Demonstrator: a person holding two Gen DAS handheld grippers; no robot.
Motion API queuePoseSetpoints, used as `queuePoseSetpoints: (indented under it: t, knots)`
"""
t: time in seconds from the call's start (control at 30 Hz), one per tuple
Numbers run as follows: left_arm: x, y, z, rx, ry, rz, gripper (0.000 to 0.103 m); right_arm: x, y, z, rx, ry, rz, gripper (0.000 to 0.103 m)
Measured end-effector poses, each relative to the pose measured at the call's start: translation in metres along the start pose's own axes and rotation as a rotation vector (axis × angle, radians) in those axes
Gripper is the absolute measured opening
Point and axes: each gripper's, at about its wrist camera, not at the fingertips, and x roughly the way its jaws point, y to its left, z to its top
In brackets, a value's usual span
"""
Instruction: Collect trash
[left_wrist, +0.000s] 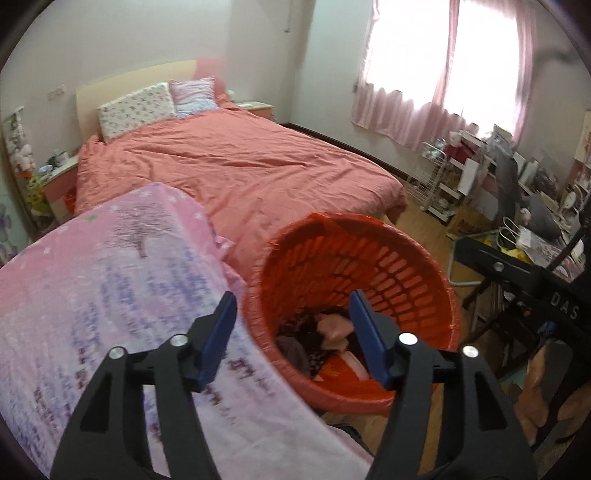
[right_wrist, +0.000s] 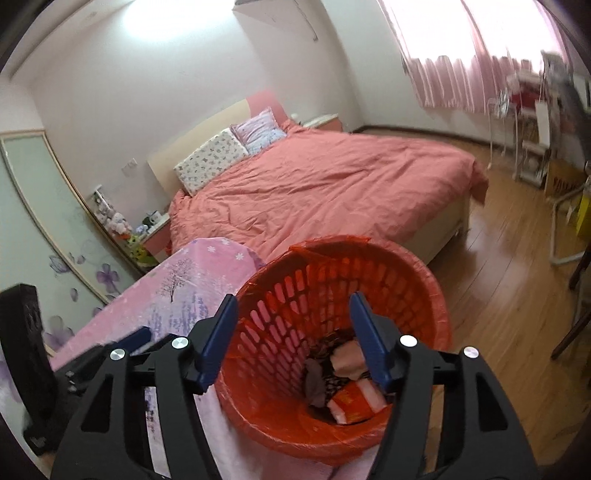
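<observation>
1. Here the left gripper (left_wrist: 293, 314) hangs over the near left rim of an orange basket (left_wrist: 410, 254), its blue fingers (left_wrist: 221, 332) spread wide with nothing between them.
2. The right gripper (right_wrist: 293, 317) hangs over the same basket (right_wrist: 417, 280), pointing down into it; its fingers (right_wrist: 369, 336) are likewise wide apart and grip nothing.
3. The basket is a round, slotted bin lined with an orange plastic bag, standing on the wooden floor (right_wrist: 498, 295) just beside the near end of the bed (left_wrist: 240, 166).
4. Trash (right_wrist: 347, 376) lies at the bottom of the basket: a pale pink crumpled piece, dark speckled scraps, a brownish rag-like piece, and an orange and white wrapper nearest the camera.
5. To the left of the basket, touching its side, lies a pink printed cloth (left_wrist: 110, 277) draped over some raised surface.
6. In the right wrist view the left gripper's black body shows at the near left, over that cloth.
7. Far right, a cluttered desk (left_wrist: 517, 177) stands under pink curtains (left_wrist: 424, 99).
</observation>
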Motion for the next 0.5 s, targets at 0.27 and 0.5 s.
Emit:
queuePoseSetpoints:
  t: [0.27,0.5]
  knots:
    - [-0.081,0.034,-0.024,-0.082,-0.092,0.128,0.093,-0.06,0.029,-0.013,-0.092,-0.139,-0.101,0.101]
    - [-0.159,0.045,-0.066,-0.114,-0.189,0.314,0.099,-0.103,0.059,-0.049,-0.156,-0.187,-0.214,0.101]
